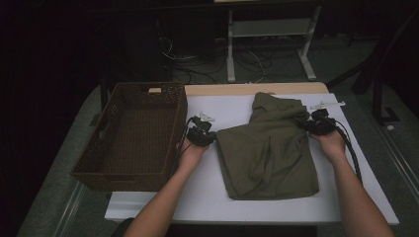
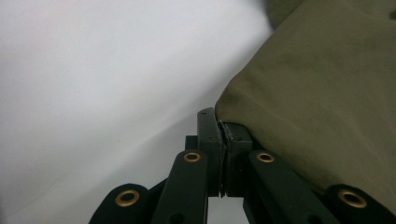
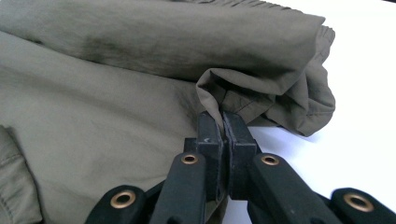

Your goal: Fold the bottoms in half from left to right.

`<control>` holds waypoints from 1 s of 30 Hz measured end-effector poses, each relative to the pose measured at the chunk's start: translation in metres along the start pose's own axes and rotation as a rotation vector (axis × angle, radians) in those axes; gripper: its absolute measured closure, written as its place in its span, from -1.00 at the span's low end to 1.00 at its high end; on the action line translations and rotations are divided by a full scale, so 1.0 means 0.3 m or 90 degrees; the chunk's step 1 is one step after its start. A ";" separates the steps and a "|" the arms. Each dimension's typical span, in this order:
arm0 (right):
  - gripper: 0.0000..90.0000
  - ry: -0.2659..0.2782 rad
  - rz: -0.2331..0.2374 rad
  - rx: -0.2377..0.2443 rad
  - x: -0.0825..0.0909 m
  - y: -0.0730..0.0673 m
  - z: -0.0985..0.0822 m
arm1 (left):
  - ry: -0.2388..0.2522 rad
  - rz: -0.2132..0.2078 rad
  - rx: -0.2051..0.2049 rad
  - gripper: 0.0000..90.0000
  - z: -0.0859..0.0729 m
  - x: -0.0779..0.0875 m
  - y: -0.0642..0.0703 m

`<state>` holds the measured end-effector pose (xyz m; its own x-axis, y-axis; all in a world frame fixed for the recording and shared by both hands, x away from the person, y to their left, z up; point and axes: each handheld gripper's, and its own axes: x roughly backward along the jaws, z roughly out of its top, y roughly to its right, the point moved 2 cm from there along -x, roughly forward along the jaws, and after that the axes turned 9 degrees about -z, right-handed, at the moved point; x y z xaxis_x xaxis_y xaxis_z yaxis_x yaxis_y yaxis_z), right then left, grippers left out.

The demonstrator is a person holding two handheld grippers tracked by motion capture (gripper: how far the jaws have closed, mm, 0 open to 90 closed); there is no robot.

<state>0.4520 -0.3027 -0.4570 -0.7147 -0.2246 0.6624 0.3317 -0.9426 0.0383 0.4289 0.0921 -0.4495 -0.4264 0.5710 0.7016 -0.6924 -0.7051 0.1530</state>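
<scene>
In the high view we saw an olive-green garment [image 1: 267, 150] lying folded on the white counter [image 1: 207, 197], right of centre in the frame, its lower edge towards the bottom and a narrower bunched part reaching up towards the top of the counter. The left hand-held gripper [image 1: 213, 138] sat at the garment's left edge, near the middle of the frame, and the right hand-held gripper [image 1: 302, 122] sat at the garment's upper right side; the person's forearms came in from the bottom of the frame. In the left gripper view, the left hand-held gripper [image 2: 223, 128] had its jaws pressed together on the corner of the garment [image 2: 317, 93], with a thin edge of cloth pinched between the pads at centre frame and the fabric spreading away to the right and the upper right, over the pale counter [image 2: 93, 93]. In the right gripper view, the right hand-held gripper [image 3: 221, 119] was likewise clamped on a fold of the garment [image 3: 116, 116], the cloth rising out of the closed jaws at centre frame, with a rolled, gathered band of fabric running across the top and ending at the upper right, where it lay on the counter [image 3: 355, 140]. A dark wicker basket [image 1: 131, 173] stood on the left side of the high view, just beside the left hand-held gripper and apart from the garment.
</scene>
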 end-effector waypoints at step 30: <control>0.01 0.028 0.086 -0.003 0.214 -0.073 -0.001 | 0.025 -0.193 -0.051 -0.29 -0.128 0.162 0.222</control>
<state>0.3986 -0.2967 -0.4155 -0.6905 -0.3594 0.6277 0.4238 -0.9043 -0.0516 0.3397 0.0892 -0.4320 -0.2144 0.7669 0.6049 -0.8341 -0.4660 0.2951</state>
